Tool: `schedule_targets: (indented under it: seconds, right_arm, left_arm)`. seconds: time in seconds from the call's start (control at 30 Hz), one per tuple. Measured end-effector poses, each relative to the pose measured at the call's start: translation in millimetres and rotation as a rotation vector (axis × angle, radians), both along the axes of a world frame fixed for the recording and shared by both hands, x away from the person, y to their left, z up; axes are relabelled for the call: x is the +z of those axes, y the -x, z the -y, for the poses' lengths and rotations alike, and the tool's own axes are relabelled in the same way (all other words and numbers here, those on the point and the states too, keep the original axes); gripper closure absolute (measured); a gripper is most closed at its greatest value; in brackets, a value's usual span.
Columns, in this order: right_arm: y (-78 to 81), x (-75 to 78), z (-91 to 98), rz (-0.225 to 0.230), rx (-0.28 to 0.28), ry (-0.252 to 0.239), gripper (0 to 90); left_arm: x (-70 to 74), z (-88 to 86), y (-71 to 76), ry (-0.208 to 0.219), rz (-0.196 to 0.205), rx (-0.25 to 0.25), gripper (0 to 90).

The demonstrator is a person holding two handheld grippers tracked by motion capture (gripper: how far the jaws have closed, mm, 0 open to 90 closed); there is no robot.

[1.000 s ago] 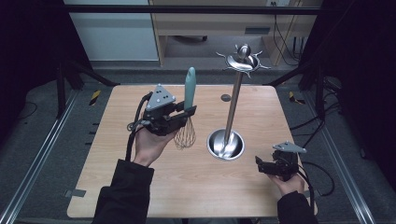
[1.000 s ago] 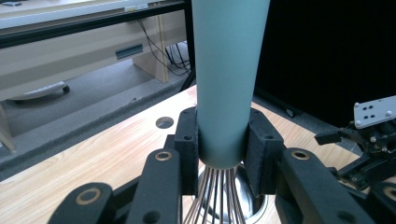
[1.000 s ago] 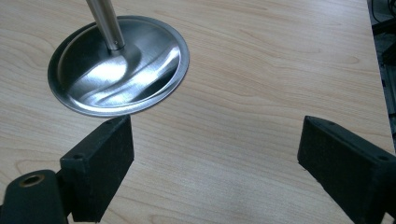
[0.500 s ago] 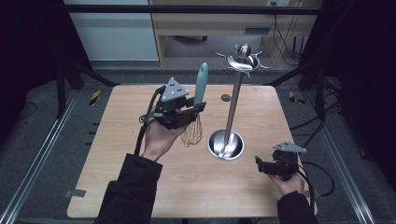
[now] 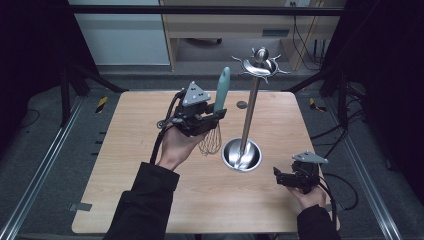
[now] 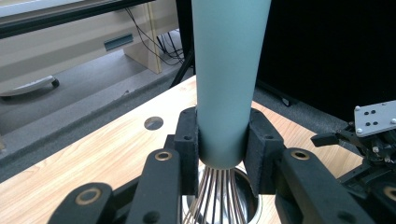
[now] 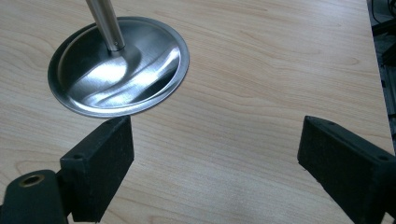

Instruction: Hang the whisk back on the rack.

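Showing up close: left gripper [image 6: 223, 156] fingers clamped on whisk [image 6: 229, 70] handle; right gripper [image 7: 215, 163] fingers apart over table [image 7: 261, 70].

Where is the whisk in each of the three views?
High view: the whisk stands upright at centre, in the left gripper, beside the metal stand.
Left gripper view: top centre, its handle clamped between the jaws.
Right gripper view: not in it.
Shared landmark: the stand's round base.

My wooden table [image 5: 150, 175] carries a steel stand [image 5: 242, 152] just right of centre, its round base flat on the top; a small dark hole [image 5: 242, 105] sits toward twelve o'clock.
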State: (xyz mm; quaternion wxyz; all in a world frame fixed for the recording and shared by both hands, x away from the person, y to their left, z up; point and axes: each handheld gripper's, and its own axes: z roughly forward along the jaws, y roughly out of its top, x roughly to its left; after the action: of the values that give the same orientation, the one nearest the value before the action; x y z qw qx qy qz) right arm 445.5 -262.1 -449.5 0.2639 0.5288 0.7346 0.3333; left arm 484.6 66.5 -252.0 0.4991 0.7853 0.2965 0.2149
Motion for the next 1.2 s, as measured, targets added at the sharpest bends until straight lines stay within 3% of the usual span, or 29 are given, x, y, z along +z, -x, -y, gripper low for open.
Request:
schedule_targets:
  seconds: [0.97, 1.2]
  right_arm:
    - [0.7, 0.8, 0.1, -0.003, 0.001, -0.009, 10.8]
    - [0.7, 0.9, 0.2, -0.002, 0.002, -0.008, 10.8]
  left_arm:
    - [1.7, 21.0, -8.4, -0.06, -0.037, -0.001, 68.7]
    - [0.8, 25.3, -12.0, -0.057, -0.048, -0.005, 68.7]
